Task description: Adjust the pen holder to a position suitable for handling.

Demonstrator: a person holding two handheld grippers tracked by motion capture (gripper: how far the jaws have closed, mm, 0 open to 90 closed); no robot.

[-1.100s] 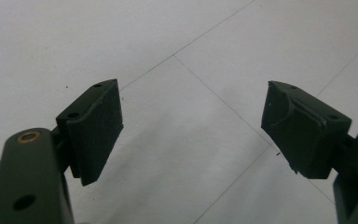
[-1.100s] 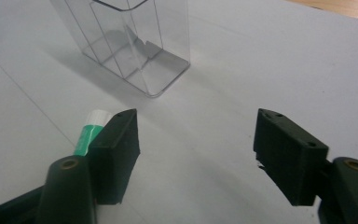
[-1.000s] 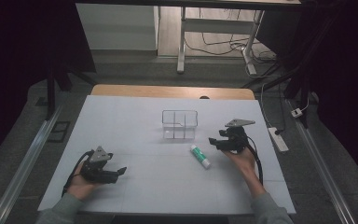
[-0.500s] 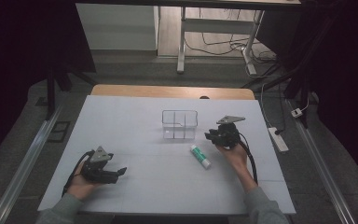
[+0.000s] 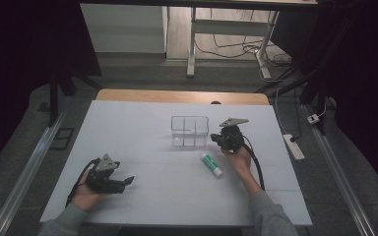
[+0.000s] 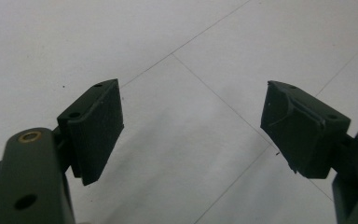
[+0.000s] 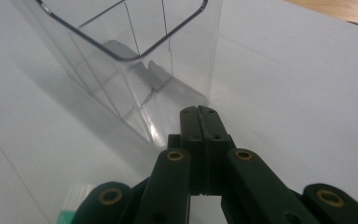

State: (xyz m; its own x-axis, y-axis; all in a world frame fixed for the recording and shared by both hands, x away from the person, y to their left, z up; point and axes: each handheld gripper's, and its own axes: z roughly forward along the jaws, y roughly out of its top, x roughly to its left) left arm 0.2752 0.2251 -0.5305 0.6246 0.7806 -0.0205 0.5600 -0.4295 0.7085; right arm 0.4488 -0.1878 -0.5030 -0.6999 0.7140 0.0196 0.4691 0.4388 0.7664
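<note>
Looking from the high view: right tool (image 5: pixel 225 138) hovers just right of the clear box (image 5: pixel 190 131), near its right wall. Tube (image 5: pixel 211 164) lies on the worktop (image 5: pixel 142 123) just in front of and slightly left of that tool, apart from the box. Its long axis runs diagonally, far-left to near-right. White body, green band along it. Right hand is clearly nearer; left tool (image 5: pixel 120 183) sits well apart at the near-left. My read: the right tool has to drop back toward the person and turn across the tube's axis to pick it.

Left gripper view: left tool (image 6: pixel 191 126) has jaws spread wide, nothing between them, bare worktop below.

Right gripper view: right tool (image 7: pixel 204 116) has jaws pressed together, holding nothing, tips aimed at the box (image 7: pixel 135 56) base corner. Box is see-through with inner dividers, empty as far as I can tell. A green-and-white bit of the tube (image 7: pixel 72 210) peeks at bottom left, behind the tips.
</note>
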